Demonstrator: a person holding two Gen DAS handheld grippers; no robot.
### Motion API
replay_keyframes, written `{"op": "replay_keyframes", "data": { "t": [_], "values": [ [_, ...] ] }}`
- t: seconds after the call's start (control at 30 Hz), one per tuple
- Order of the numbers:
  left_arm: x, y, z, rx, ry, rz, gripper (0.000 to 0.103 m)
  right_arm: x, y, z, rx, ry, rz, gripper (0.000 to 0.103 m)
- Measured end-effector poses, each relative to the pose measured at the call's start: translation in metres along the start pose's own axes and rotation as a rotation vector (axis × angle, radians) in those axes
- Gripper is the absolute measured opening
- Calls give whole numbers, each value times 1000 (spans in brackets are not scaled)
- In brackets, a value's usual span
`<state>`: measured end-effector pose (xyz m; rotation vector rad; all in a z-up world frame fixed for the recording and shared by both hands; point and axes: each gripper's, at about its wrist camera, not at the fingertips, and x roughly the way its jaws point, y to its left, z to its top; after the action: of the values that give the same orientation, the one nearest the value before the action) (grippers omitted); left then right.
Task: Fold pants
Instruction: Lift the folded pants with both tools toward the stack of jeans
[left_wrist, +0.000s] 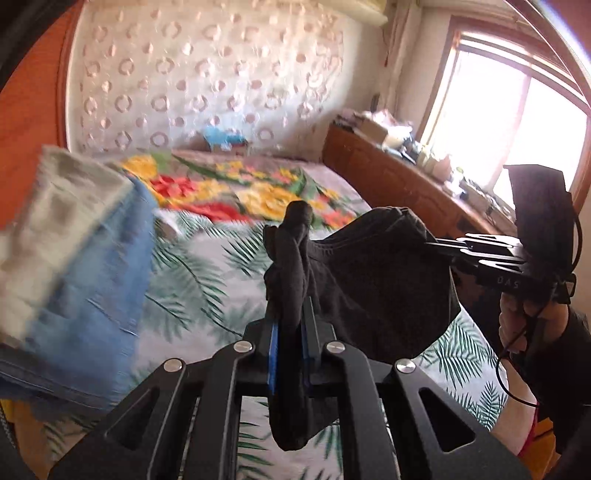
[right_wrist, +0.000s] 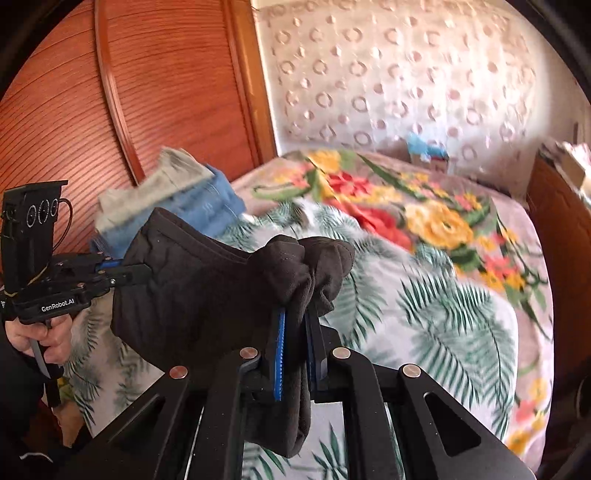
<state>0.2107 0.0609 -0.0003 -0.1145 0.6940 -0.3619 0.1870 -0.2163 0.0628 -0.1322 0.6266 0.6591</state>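
So both claws are clamped down tight on the dark pants (left_wrist: 369, 280) right now, one at each end of what looks like the waistband, and the fabric hangs stretched between them above the bed (left_wrist: 207, 266). The left claw (left_wrist: 291, 258) has a bunched wad of the dark cloth squeezed between its blue-padded fingers (left_wrist: 274, 354), with a bit poking out past the tips and another flap drooping underneath. In the right wrist view it's the same deal: the right claw (right_wrist: 297, 295) is pinched nearly closed on a scrunched handful of the same pants, cloth spilling over the top and dangling below. From the left camera you can see the right claw coming in from the right side with a hand (left_wrist: 517, 325) wrapped around its grip, and from the right camera the left claw (right_wrist: 142, 274) sits at the left with a hand (right_wrist: 40, 339) on its handle. Under the pants is a bedspread with green palm leaves near and big red and yellow flowers further back. On the left of the bed there's a stack of folded clothes (right_wrist: 173, 199), blue denim with something grey-beige on top, pretty blurry. Far back is a padded headboard (right_wrist: 399, 81), a wooden wardrobe (right_wrist: 155, 92) on the left, and a cluttered wooden dresser (left_wrist: 399, 177) by a bright window (left_wrist: 517, 122) on the right.
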Motion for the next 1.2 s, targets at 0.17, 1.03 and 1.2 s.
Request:
{"op": "replay_keyframes", "data": {
  "t": [0.17,1.03,1.2],
  "values": [
    [-36,22,18,7,-74,78,10,2,29,39,-66,-69,28,9],
    [-85,152,21,-209,-241,352,10,163,113,176,-362,-103,154,9],
    [-85,155,14,-242,-251,369,10,191,122,189,-361,-107,183,9]
  ]
}}
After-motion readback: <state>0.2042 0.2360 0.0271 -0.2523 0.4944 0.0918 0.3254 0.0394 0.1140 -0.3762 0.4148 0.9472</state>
